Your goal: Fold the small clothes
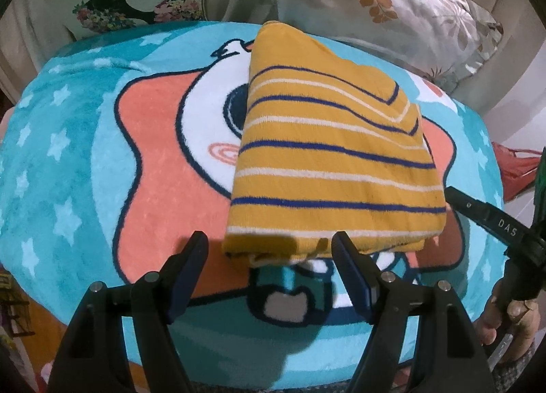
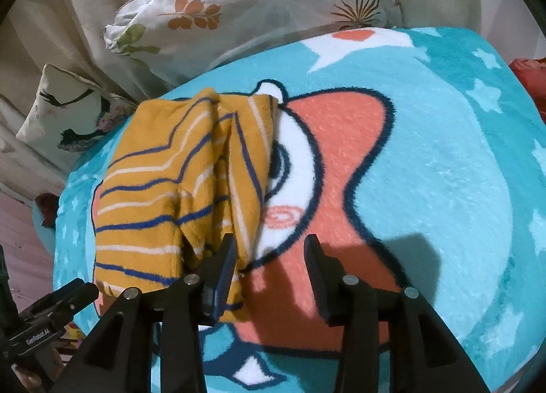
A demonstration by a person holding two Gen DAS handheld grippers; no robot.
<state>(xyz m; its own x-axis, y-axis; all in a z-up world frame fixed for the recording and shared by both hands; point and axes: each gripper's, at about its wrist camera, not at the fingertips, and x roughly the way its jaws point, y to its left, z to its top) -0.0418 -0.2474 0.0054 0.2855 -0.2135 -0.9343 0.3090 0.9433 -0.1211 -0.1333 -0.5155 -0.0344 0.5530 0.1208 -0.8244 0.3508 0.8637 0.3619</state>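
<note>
My left claw point(image 1: 269, 249) is spread, empty, at the folded shirt's point(image 1: 334, 161) near edge; my right claw point(image 2: 273, 253) is spread, empty, beside it.

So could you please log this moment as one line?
garment: folded, on blanket | left gripper: open, empty | right gripper: open, beside garment

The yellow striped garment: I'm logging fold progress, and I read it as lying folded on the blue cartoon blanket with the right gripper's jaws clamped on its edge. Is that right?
Not quite. The garment does lie folded on the blanket, but the right gripper is not clamped on it. The right wrist view shows its jaws open, with only blanket between them and the garment beside one jaw.
</note>
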